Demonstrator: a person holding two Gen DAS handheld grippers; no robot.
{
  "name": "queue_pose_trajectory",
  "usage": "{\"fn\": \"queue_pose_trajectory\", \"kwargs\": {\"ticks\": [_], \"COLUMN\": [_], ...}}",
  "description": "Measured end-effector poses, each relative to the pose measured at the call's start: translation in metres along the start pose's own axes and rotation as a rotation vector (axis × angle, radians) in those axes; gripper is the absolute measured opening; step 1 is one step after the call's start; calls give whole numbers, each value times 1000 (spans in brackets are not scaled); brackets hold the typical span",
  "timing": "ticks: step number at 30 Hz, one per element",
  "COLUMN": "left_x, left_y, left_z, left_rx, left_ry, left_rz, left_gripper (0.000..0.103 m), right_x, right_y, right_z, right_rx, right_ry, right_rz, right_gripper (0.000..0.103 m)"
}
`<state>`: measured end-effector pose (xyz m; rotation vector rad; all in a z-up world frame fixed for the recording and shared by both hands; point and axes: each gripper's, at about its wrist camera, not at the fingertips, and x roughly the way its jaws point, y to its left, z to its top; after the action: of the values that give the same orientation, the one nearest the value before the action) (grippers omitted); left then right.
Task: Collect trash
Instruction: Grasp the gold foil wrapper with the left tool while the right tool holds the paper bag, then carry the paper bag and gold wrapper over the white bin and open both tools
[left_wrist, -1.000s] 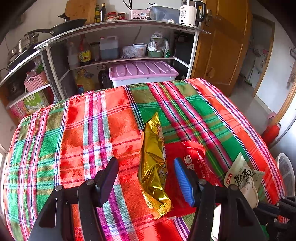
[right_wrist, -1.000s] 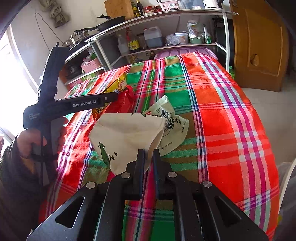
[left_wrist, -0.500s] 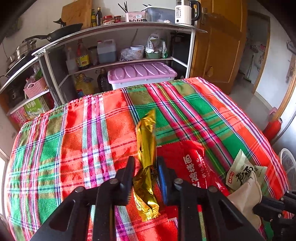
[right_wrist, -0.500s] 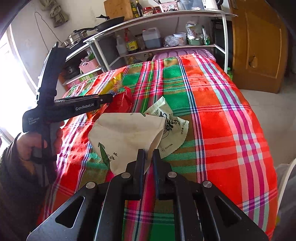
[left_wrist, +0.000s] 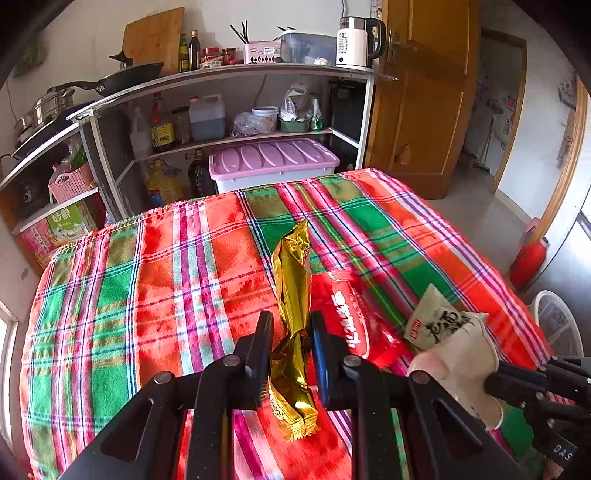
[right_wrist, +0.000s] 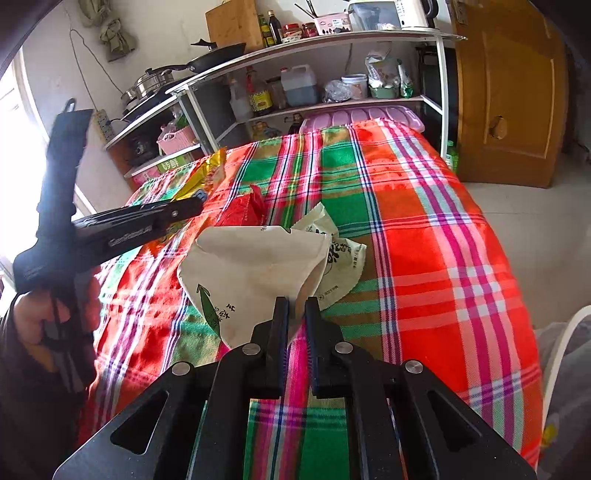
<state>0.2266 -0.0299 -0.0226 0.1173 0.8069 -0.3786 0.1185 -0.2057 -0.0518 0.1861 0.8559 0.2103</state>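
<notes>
Both claws are loaded, left claw (left_wrist: 290, 352) clamped on the gold wrapper (left_wrist: 291, 291), right claw (right_wrist: 295, 328) on the beige bag (right_wrist: 251, 273), while the red wrapper (left_wrist: 347, 325) at 2 o'clock and white packet (right_wrist: 340, 266) remain on the bench (left_wrist: 166, 277).

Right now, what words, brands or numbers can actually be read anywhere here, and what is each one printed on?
"55": display of the white kettle on the top shelf.
"GenRobot.AI": side of the left gripper, smeared but legible.
"DAS": black right gripper body at the left view's lower right corner, cut off.
Chinese characters, not legible to me: red wrapper, pale green packet, beige bag, green carton.
Gold wrapper: print too crumpled.
</notes>
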Motion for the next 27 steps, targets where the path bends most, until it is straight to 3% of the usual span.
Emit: {"fn": "queue_pose_trajectory", "kwargs": {"ticks": [13, 27], "left_x": [-49, -59], "left_y": [-36, -122], "left_z": [-16, -23], "left_rx": [29, 136], "left_ry": [-39, -33], "left_rz": [-95, -206], "left_gripper": [21, 21], "right_x": [-48, -106], "right_y": [-14, -68], "right_z": [-11, -38], "right_rx": [54, 169], "right_ry": [-78, -152], "right_rz": [-62, -151], "right_gripper": [9, 9]}}
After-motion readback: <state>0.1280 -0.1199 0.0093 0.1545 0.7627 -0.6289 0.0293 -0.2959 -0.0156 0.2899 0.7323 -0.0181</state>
